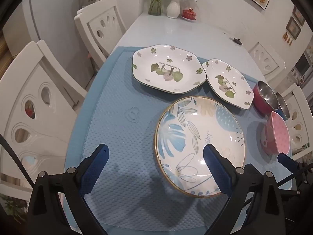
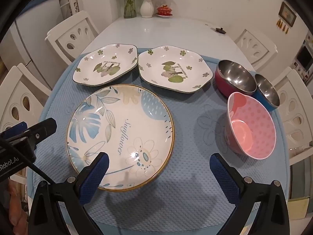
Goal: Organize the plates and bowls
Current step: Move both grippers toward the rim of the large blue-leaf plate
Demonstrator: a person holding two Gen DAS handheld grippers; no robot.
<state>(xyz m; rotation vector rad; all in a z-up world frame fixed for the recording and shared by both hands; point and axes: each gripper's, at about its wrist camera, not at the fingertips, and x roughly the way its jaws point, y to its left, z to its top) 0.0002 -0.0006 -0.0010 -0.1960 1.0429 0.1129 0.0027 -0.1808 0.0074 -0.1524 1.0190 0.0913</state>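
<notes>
A round blue-leaf plate lies nearest on the blue mat. Behind it lie two hexagonal flower plates, one on the left and one on the right. To the right stand a red steel bowl, a blue steel bowl and a pink dotted bowl. My left gripper hovers open over the round plate's left edge. My right gripper hovers open over that plate's right edge. Neither holds anything.
White chairs stand on both sides of the white table. At its far end are a glass vase, a white vase and a red lidded cup. A small dark object lies far right.
</notes>
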